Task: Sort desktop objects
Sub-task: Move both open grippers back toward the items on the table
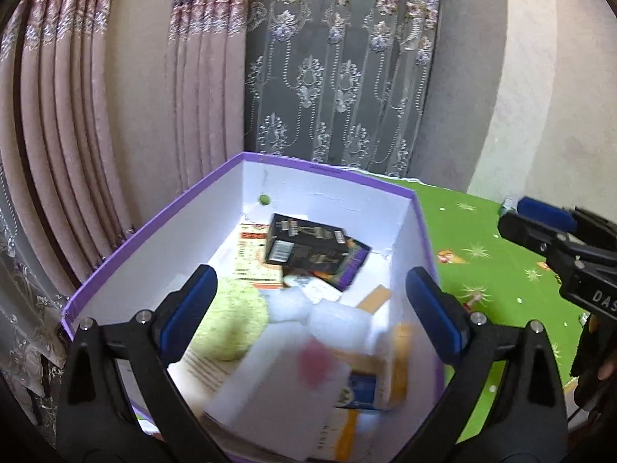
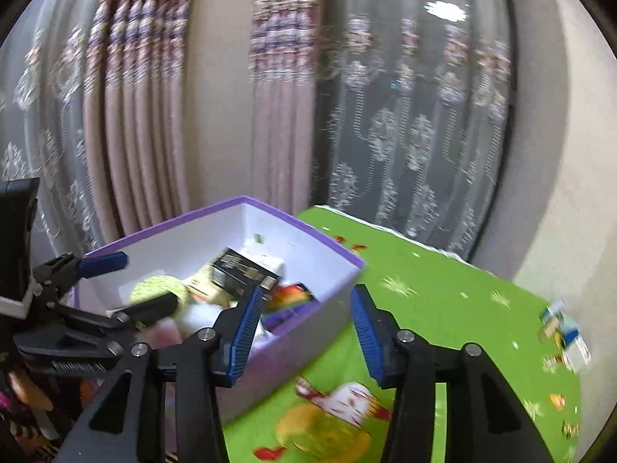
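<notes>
A purple box with white inside walls (image 1: 331, 208) stands on the green tablecloth (image 1: 482, 239) and holds several items: a black carton (image 1: 304, 245), a light green fuzzy thing (image 1: 235, 312) and a blurred white box (image 1: 285, 382). My left gripper (image 1: 312, 308) is open and empty above the box. In the right wrist view the box (image 2: 320, 270) is at left, and my right gripper (image 2: 304, 328) is open and empty over its near right corner. The left gripper (image 2: 112, 281) shows there too. A small colourful packet (image 2: 565, 333) lies on the cloth at far right.
Pink curtains (image 1: 96, 115) and grey lace curtains (image 1: 339, 77) hang right behind the table. A pale wall (image 1: 547, 96) is at right. The right gripper (image 1: 555, 231) shows at the right edge of the left wrist view. The cloth has cartoon prints (image 2: 331, 413).
</notes>
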`<state>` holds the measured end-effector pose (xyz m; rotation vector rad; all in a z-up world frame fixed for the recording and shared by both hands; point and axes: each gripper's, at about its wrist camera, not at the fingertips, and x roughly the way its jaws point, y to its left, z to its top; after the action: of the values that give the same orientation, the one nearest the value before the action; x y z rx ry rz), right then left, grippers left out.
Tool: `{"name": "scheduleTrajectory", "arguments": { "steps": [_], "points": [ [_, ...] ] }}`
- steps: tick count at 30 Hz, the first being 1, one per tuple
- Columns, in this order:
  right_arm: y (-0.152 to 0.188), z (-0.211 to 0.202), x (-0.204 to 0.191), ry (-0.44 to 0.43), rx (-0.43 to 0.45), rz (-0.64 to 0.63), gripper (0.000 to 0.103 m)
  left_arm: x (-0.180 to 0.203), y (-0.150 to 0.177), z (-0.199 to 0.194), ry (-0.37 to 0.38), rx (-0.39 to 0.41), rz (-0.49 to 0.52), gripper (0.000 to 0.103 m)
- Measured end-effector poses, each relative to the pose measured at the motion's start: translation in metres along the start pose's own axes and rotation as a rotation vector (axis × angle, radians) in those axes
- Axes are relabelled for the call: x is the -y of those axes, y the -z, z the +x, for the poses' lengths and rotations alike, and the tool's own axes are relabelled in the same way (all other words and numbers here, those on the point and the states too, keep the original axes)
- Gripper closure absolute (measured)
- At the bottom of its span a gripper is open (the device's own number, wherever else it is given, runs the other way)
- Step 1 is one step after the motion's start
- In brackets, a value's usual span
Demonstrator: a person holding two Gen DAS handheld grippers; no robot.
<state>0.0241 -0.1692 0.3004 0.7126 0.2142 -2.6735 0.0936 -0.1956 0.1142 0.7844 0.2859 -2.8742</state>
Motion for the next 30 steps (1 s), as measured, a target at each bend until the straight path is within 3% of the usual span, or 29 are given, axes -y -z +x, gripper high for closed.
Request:
{"name": "scheduleTrajectory", "arguments": {
  "steps": [7, 11, 14, 18, 23, 27, 30],
  "points": [
    [0.042, -0.031, 0.069, 0.09, -0.006, 0.133, 0.046, 0.05, 0.0, -0.015, 0.155, 0.018, 0.04, 0.004],
    [0.07, -0.047, 0.116, 0.178, -0.017, 0.193, 0.043, 0.098, 0.002, -0.02, 0.261, 0.006, 0.14, 0.003],
    [0.099, -0.061, 0.162, 0.279, -0.048, 0.26, 0.041, 0.143, 0.012, -0.01, 0.352, -0.056, 0.232, 0.002],
    [0.143, -0.077, 0.231, 0.417, -0.108, 0.353, 0.041, 0.187, 0.024, 0.02, 0.379, -0.152, 0.312, 0.002],
    [0.186, -0.082, 0.316, 0.526, -0.195, 0.483, 0.041, 0.235, 0.029, 0.076, 0.409, -0.255, 0.301, 0.002],
    [0.196, -0.067, 0.351, 0.577, -0.277, 0.477, 0.041, 0.277, 0.027, 0.126, 0.346, -0.283, 0.308, 0.002],
    [0.2, -0.051, 0.367, 0.565, -0.338, 0.454, 0.04, 0.303, 0.024, 0.164, 0.352, -0.331, 0.282, 0.002]
  ]
}}
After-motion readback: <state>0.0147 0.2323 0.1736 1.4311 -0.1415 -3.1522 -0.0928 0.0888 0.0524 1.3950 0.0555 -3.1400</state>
